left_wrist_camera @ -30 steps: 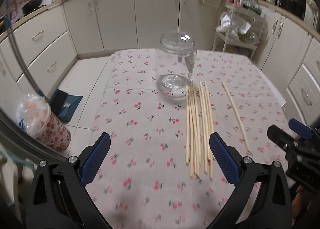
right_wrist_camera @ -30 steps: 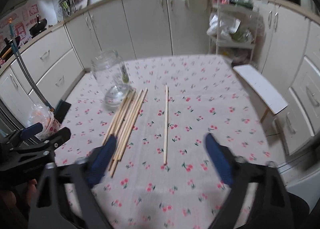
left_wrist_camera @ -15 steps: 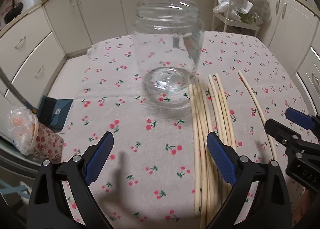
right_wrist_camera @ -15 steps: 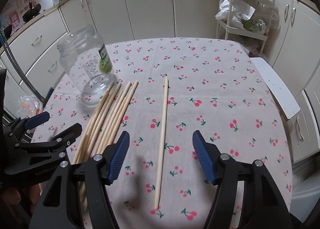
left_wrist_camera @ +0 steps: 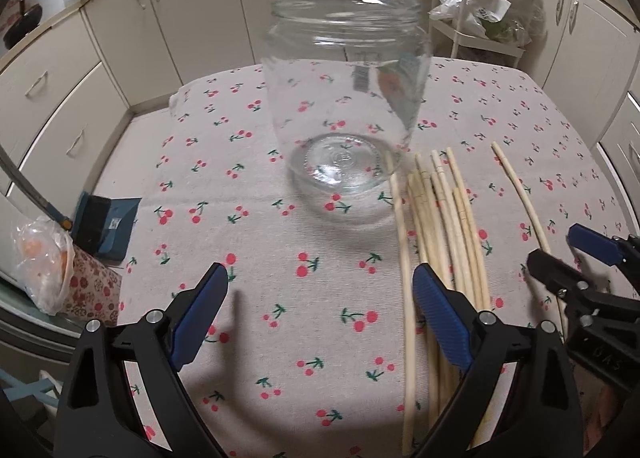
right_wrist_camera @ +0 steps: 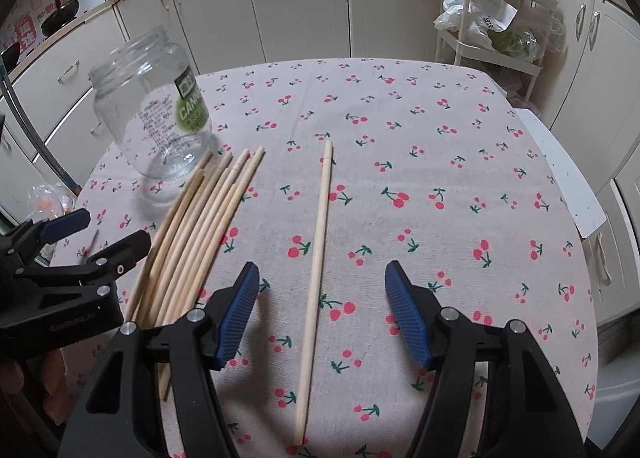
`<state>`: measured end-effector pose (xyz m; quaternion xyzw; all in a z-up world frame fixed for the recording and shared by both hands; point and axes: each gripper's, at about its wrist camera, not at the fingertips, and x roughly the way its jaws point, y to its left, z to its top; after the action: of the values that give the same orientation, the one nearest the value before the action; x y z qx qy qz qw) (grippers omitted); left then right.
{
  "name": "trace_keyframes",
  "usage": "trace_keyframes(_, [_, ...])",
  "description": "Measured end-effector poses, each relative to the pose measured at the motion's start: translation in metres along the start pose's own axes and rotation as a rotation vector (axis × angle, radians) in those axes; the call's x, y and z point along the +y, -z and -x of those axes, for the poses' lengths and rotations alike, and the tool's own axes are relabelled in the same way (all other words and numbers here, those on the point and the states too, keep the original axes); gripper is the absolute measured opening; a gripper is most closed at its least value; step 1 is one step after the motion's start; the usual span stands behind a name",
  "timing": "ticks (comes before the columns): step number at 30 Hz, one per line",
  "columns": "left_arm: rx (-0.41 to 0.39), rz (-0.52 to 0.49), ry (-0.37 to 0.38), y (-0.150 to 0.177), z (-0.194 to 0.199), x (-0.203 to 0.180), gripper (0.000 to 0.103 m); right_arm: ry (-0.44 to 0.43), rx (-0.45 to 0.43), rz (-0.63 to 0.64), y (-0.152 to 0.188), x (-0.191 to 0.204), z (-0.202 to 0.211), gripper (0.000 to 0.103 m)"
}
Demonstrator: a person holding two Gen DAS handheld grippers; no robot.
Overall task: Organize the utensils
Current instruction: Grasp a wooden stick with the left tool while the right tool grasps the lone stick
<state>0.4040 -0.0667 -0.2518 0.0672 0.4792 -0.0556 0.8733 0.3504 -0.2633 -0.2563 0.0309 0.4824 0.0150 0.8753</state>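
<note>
The right hand-held gripper (right_wrist_camera: 322, 308) stood apart astride the lone, light, stiff, slippery pale wooden chopstick (right_wrist_camera: 318, 254); a mid-shaft grip suited it.

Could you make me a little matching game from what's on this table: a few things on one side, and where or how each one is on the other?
Things:
1. glass jar
2. lone chopstick
3. bundle of chopsticks
4. left tongs

States:
A. lying alone between the right tongs' pads
B. open, aimed at the jar
C. upright and empty
D. lying side by side next to the jar

Pairs: 1-C, 2-A, 3-D, 4-B
</note>
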Motion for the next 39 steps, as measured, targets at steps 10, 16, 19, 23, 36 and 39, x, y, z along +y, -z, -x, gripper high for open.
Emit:
trace_keyframes(10, [-0.005,-0.037,-0.040,0.014,0.003,-0.007,0.069,0.036,-0.013,0.037,0.006,-0.004,0.003,0.015])
trace_keyframes(16, [0.011,-0.083,0.005,0.028,0.017,-0.019,0.022,0.011,0.020,0.048,0.021,-0.007,0.015,0.007])
trace_keyframes(19, [0.049,-0.059,0.059,0.041,0.027,-0.018,0.013,-0.017,0.040,0.039,0.034,-0.007,0.025,0.007])
trace_keyframes(23, [0.128,-0.033,0.155,0.050,0.036,-0.011,0.011,-0.048,0.052,0.037,0.039,-0.008,0.032,0.007])
trace_keyframes(36, [0.073,-0.059,0.091,0.013,0.010,-0.016,0.006,0.019,0.006,0.098,-0.019,-0.002,-0.012,0.008])
trace_keyframes(39, [0.081,-0.057,0.107,0.025,0.017,-0.013,0.006,0.011,0.012,0.096,-0.012,-0.003,-0.009,0.006])
